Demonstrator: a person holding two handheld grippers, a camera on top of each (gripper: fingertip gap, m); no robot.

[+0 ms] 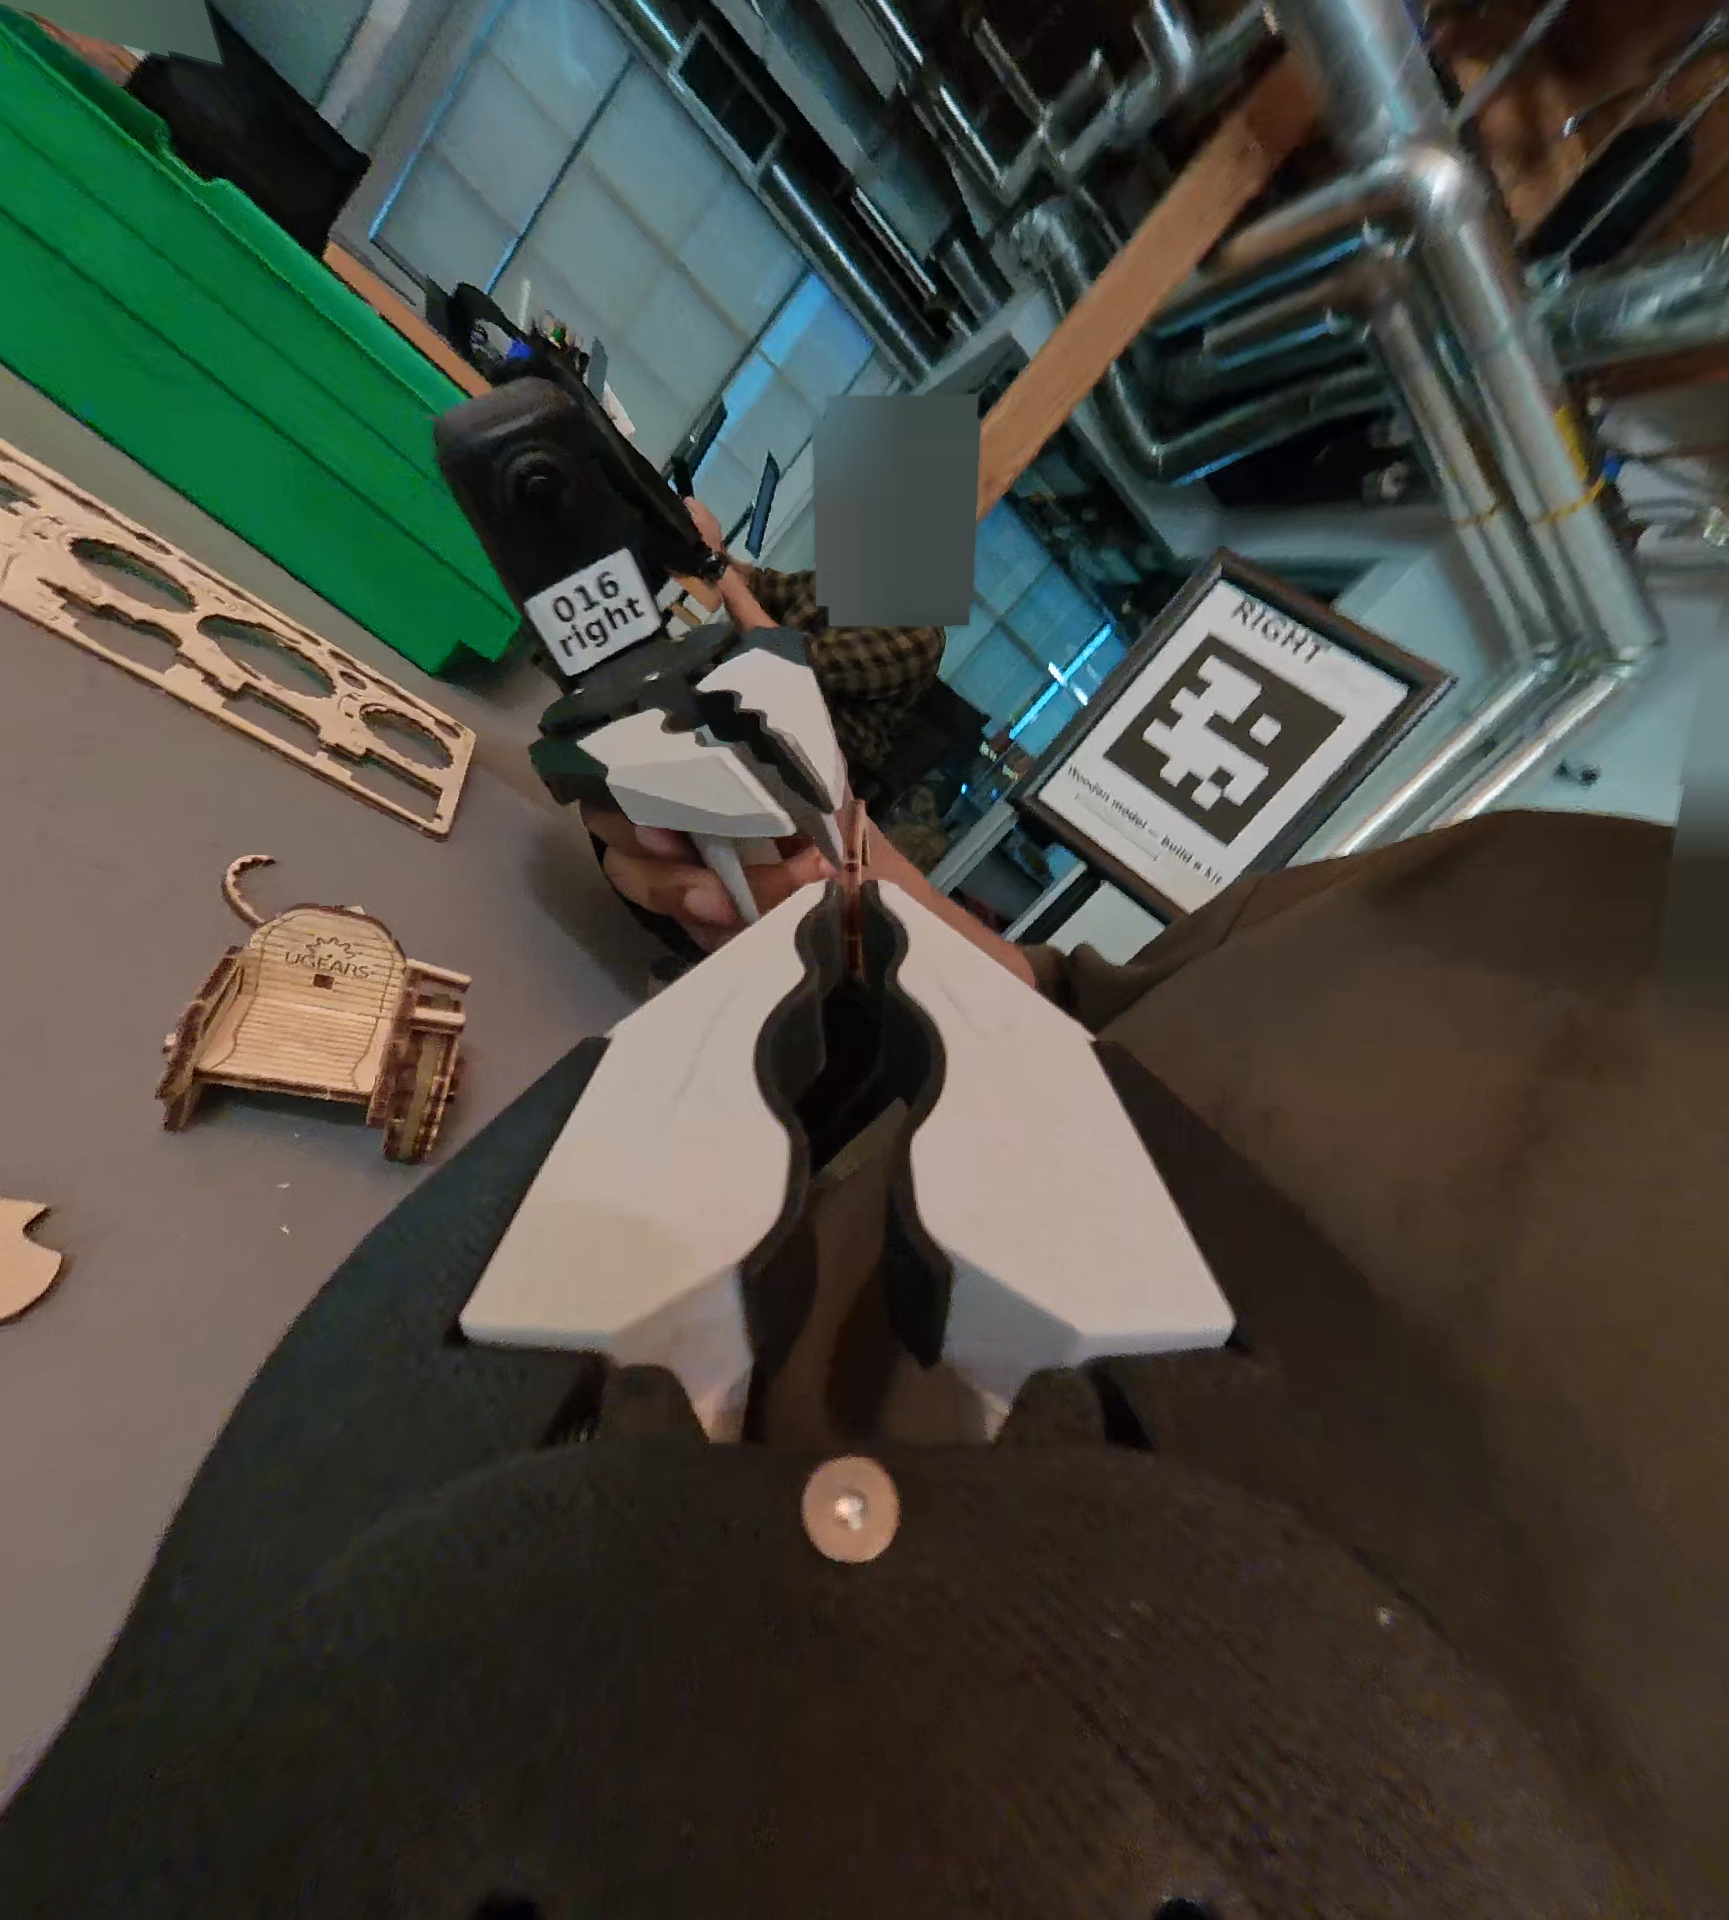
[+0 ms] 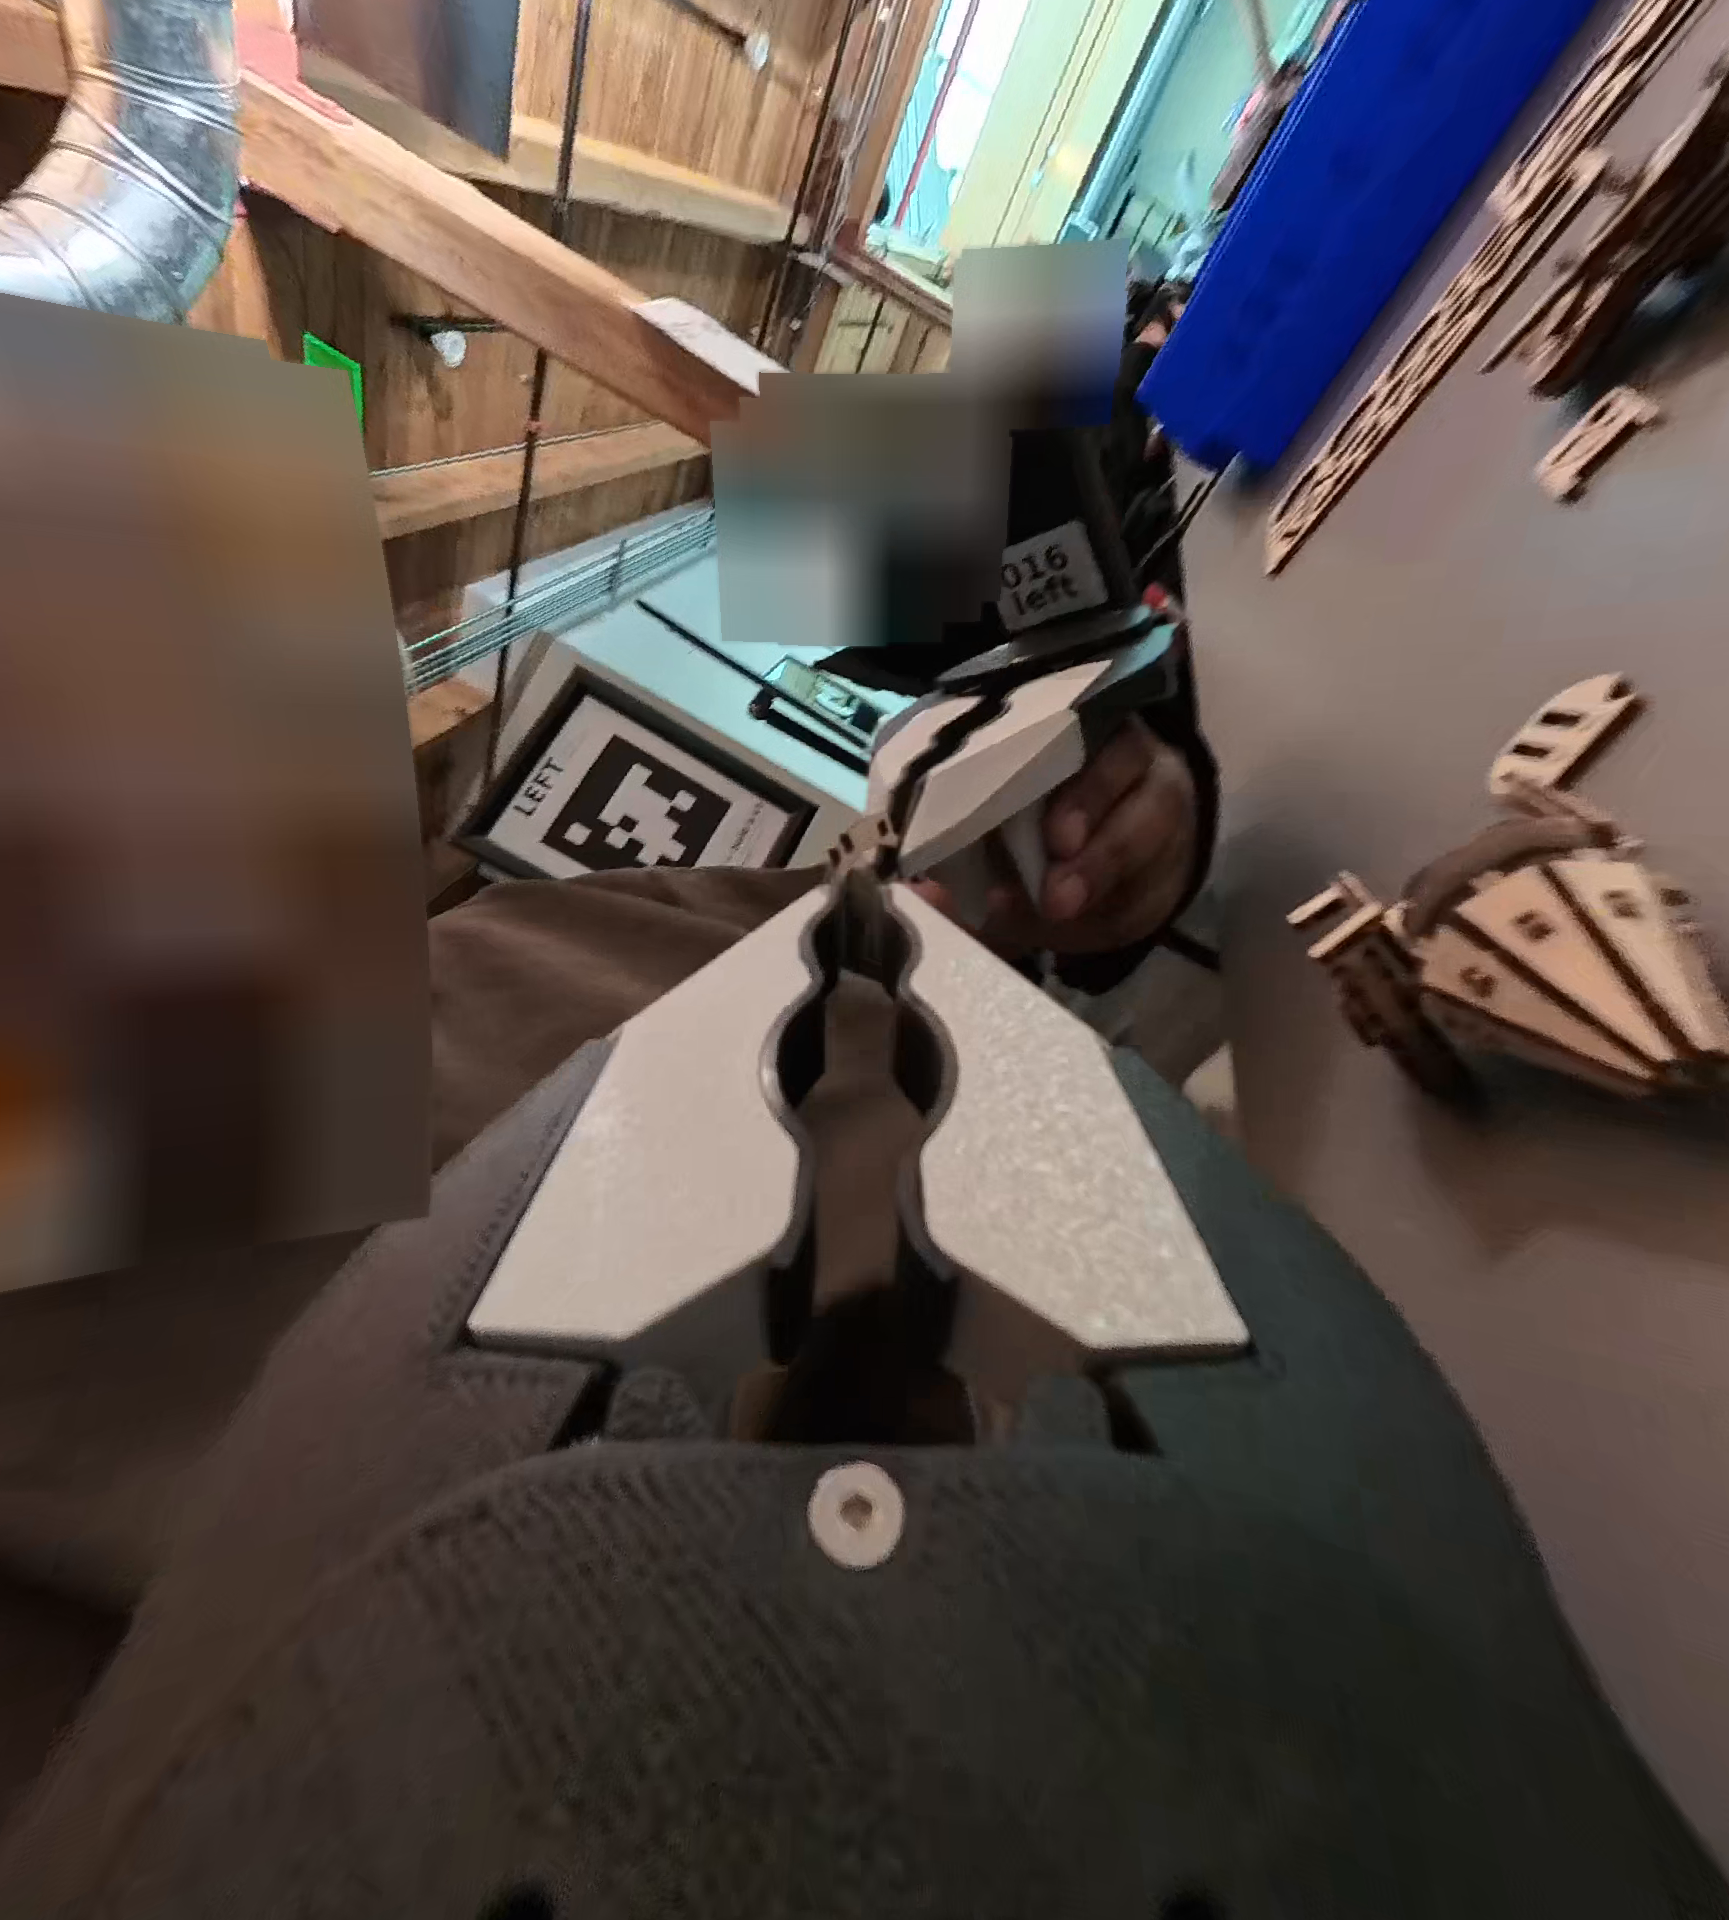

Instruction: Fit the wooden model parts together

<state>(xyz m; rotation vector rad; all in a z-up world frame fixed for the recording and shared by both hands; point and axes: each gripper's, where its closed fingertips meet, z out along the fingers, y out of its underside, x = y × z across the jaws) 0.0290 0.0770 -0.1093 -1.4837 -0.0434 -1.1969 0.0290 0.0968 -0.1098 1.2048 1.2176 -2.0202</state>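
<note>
Both views: strong wide-angle distortion, straight lines bowing toward the edges. Left wrist view: even, moderately bright light; the panelled window (image 1: 611,239) behind the green bin (image 1: 164,281) is a pale, cool source, no hard glare. Soft short shadow under the small wooden chair (image 1: 320,1029) on the grey table (image 1: 39,790). Chair sharp; pipes (image 1: 1462,343) above and right of the window smeared. Right wrist view: softer overall. Motion blur heaviest to the right of the wooden model (image 2: 1525,966), where the cut-out sheets (image 2: 1442,332) streak. Window strip (image 2: 995,114) beside the blue bin (image 2: 1359,218) is washed out. Mosaic patches overlaid in both.
</note>
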